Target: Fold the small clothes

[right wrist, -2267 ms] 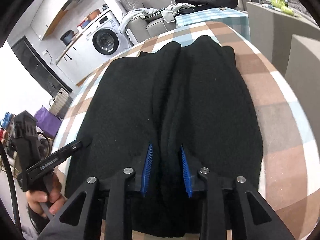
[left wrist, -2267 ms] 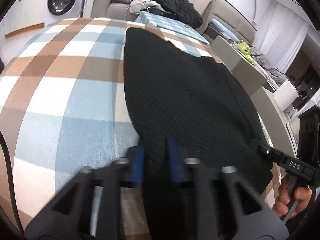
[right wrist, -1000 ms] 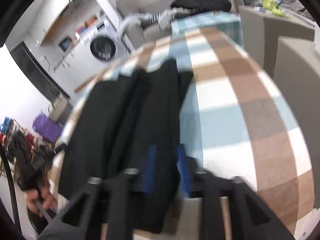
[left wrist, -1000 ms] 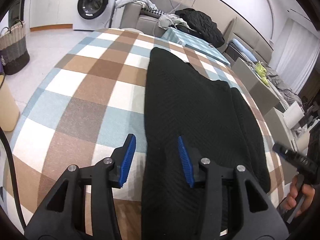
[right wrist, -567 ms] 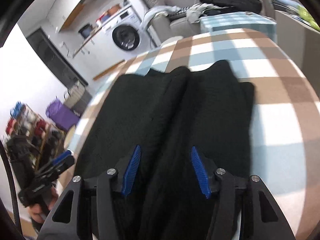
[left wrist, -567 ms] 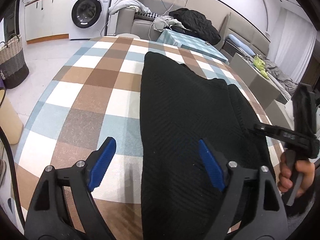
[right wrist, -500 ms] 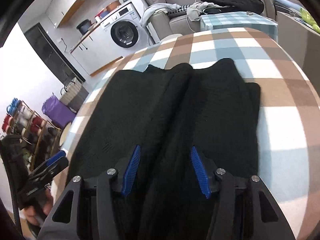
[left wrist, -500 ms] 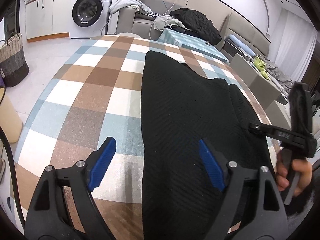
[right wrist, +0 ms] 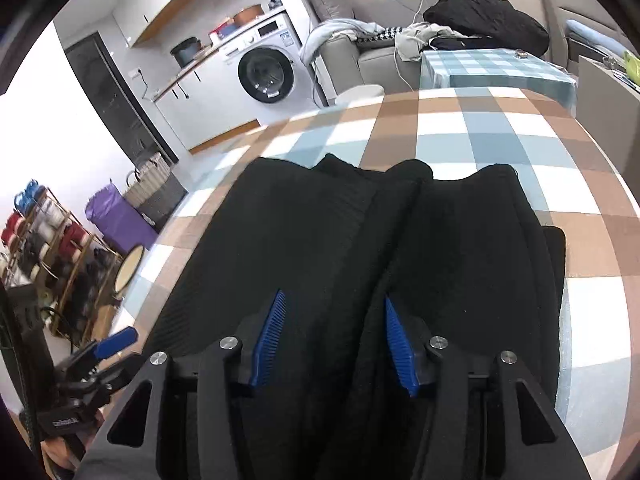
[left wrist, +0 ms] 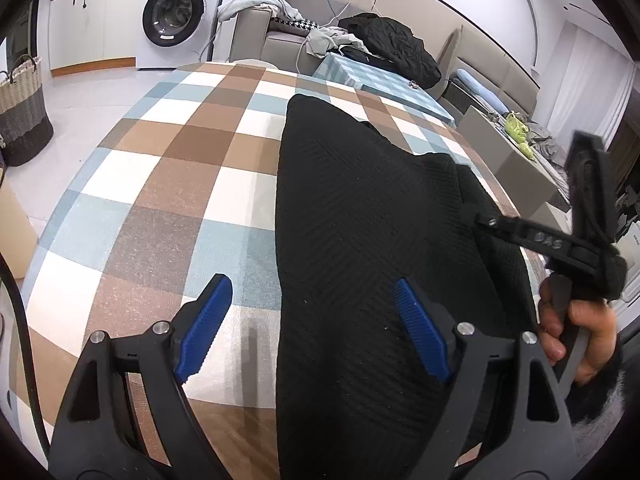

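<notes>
- Checked cloth, brown, blue and white, covers the tabletop (left wrist: 168,184); a smaller blue-checked table (right wrist: 492,68) stands past its far edge.
- Black knit garment (left wrist: 360,240) lies flat on the tabletop, folded lengthwise into a long strip, one ridge running down its middle in the right wrist view.
- Washing machine (left wrist: 180,12) against the far wall; a sofa (left wrist: 280,36) beside it carries loose pale clothes and a black coat (left wrist: 392,48).
- Woven laundry basket (left wrist: 22,112) on the floor, left; contents not visible.
- Left claw (left wrist: 312,328): jaws have just been opening, now spread wide, straddling the garment's left edge, pads clear of it.
- Right claw (right wrist: 334,336): jaws have just been closing slightly, half spread over the garment's middle ridge; whether the pads press the knit, cannot tell.
</notes>
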The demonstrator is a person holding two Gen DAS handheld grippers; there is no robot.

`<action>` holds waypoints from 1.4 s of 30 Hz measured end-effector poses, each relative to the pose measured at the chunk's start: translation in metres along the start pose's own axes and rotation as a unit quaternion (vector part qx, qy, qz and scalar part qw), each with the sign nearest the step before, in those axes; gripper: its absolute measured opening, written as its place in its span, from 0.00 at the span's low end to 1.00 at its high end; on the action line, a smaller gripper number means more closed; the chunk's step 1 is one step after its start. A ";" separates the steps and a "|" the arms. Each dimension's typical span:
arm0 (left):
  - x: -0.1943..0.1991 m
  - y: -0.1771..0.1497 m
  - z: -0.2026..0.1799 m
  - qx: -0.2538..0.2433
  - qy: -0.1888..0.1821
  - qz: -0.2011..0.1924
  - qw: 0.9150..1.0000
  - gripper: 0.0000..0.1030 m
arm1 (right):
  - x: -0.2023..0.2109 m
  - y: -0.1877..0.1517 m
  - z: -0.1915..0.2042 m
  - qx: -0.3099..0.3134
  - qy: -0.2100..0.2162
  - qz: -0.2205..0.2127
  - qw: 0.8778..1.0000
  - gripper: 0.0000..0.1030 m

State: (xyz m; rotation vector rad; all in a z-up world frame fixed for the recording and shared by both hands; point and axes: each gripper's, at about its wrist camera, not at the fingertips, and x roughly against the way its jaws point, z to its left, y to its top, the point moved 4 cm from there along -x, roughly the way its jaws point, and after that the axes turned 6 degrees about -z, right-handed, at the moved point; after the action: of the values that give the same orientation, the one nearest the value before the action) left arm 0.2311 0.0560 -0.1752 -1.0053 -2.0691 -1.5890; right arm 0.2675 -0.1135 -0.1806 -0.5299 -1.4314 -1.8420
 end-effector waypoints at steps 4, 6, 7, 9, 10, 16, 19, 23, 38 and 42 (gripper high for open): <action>-0.002 0.000 -0.001 -0.001 0.003 0.001 1.000 0.80 | -0.013 -0.002 -0.007 0.001 -0.019 0.021 1.000 0.27; -0.001 0.000 0.000 0.003 0.003 0.000 1.000 0.80 | -0.007 0.003 0.004 0.027 -0.022 0.008 0.999 0.13; 0.000 0.001 0.000 0.006 0.003 0.000 1.000 0.80 | 0.000 0.006 0.008 0.035 -0.017 -0.002 0.999 0.10; 0.003 0.002 0.001 0.013 -0.002 -0.003 1.000 0.80 | 0.018 0.015 0.016 0.040 0.003 -0.021 0.999 0.09; 0.006 0.003 0.001 0.018 -0.005 -0.007 1.000 0.80 | 0.032 0.024 0.017 0.037 0.003 -0.029 0.999 0.09; 0.004 0.002 0.003 0.021 -0.007 -0.003 1.000 0.80 | 0.048 0.038 -0.026 -0.010 -0.036 -0.035 0.999 0.09; 0.001 0.000 0.001 0.020 -0.007 0.002 1.000 0.80 | 0.023 0.022 -0.058 -0.055 -0.047 0.012 0.997 0.10; 0.001 -0.002 -0.001 0.011 -0.005 0.004 1.000 0.80 | 0.022 0.006 -0.064 -0.071 -0.036 0.024 0.997 0.17; -0.004 -0.002 -0.016 -0.005 -0.013 0.009 1.000 0.80 | 0.080 -0.023 -0.042 -0.037 -0.022 -0.026 0.999 0.04; -0.005 -0.003 -0.019 -0.008 -0.014 0.011 1.000 0.80 | 0.052 -0.039 -0.068 -0.076 -0.039 0.014 0.996 0.06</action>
State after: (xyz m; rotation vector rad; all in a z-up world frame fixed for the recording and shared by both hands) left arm 0.2298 0.0364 -0.1751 -1.0590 -2.0591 -1.5917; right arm 0.2120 -0.1890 -0.1898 -0.6995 -1.3341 -1.9370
